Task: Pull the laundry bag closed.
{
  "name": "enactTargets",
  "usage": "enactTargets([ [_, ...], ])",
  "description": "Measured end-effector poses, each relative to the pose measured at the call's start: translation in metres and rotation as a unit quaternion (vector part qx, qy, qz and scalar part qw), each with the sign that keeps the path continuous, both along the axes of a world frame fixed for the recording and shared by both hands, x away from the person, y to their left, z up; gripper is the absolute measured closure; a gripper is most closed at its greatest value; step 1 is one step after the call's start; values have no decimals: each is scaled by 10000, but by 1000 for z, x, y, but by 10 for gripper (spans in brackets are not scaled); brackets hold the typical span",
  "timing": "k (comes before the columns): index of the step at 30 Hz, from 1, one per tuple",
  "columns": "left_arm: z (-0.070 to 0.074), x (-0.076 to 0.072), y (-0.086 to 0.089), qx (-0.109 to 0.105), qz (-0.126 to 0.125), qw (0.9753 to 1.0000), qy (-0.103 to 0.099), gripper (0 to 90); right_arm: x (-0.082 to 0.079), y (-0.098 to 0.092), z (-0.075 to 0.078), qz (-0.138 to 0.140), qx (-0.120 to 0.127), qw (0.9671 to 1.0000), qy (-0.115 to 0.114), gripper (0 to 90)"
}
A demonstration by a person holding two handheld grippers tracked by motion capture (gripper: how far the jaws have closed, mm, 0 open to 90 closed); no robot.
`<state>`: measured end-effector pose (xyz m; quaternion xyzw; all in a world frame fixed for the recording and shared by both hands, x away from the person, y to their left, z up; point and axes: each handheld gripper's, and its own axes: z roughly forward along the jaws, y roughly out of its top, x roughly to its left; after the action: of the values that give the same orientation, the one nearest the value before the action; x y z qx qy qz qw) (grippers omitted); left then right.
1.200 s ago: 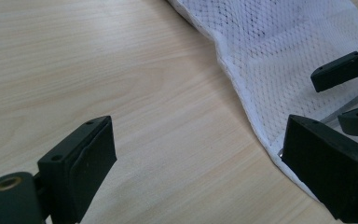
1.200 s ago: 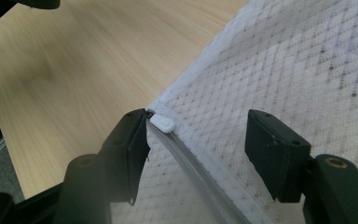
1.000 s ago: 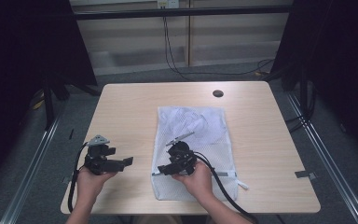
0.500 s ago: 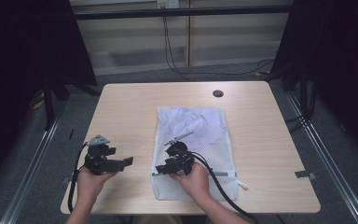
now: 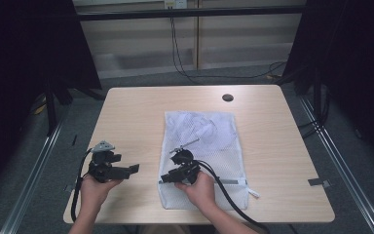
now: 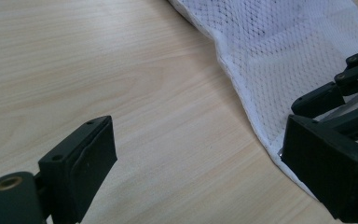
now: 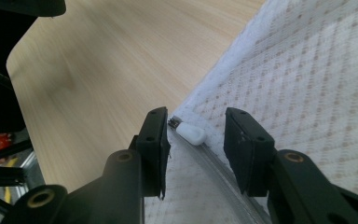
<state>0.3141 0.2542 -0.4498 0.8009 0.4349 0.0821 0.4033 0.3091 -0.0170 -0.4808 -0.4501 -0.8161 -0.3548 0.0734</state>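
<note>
Zipper pull [image 7: 190,133] is lying between my right gripper's [image 7: 193,154] parted jaws, mid-frame; I'm keeping the left gripper [image 6: 196,172] spread wide beside the mesh bag [image 6: 279,60].

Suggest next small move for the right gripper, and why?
Probably ease the right gripper slightly forward and shut on the zipper pull. In the right gripper view the white pull lies on the mesh bag at its edge, just beyond the open jaws and nearer the left one, not yet pinched. The left gripper is open over bare table beside the bag.
</note>
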Motion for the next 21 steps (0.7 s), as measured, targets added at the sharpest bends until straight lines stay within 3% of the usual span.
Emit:
enactTargets([
  [9,0,0,0,9,7,10000,0,97,0,6,-5,84,106,9999,86,648],
  [15,0,0,0,16,-5,10000,18,97,0,6,-3,113,209,9996,135,734],
  [21,0,0,-1,23,-2,10000,19,97,0,7,-4,125,217,9995,183,743],
])
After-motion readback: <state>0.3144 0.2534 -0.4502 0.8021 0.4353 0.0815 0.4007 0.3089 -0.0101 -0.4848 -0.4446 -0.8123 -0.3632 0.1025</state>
